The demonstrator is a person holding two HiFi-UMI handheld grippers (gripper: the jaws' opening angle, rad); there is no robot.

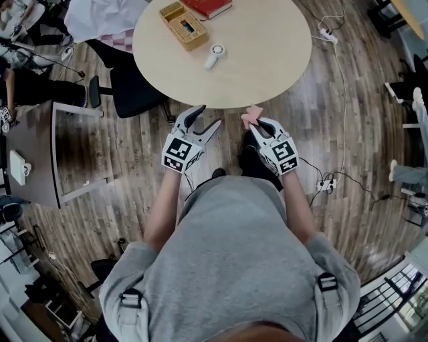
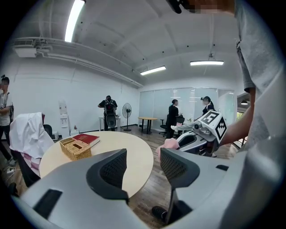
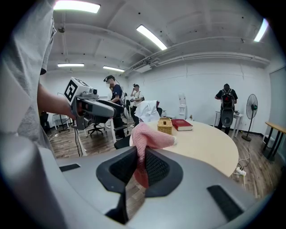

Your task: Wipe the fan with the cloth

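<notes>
White and small, the hand fan (image 1: 214, 55) lies on its side on the round table (image 1: 267, 73), a little toward the 7 o'clock side of the tabletop's middle in the head view, with its round head toward 12 o'clock and its handle toward 6. Nothing touches it.

The pink cloth (image 1: 252, 116) sits off the table, just past the rim at 6 o'clock, so the fan lies at about 11 o'clock from it and well apart. The right gripper (image 1: 259, 124) is clamped on the cloth: in the right gripper view both pads press on a fold of it, and the loose end bunches up above the jaws.

The left gripper (image 1: 208, 117) is beside the right one, at its 9 o'clock, also short of the table rim, with the fan near its 12 o'clock. Its jaws stand apart with nothing between them; only table edge and wooden floor (image 1: 348, 133) show through the gap.

Farther across the tabletop, a wicker basket (image 1: 184, 25) stands at 10 o'clock from the fan, and a red book (image 1: 208, 7) lies at the far rim, at 12 o'clock. A black chair (image 1: 130, 87) stands at the table's 8 o'clock side.
</notes>
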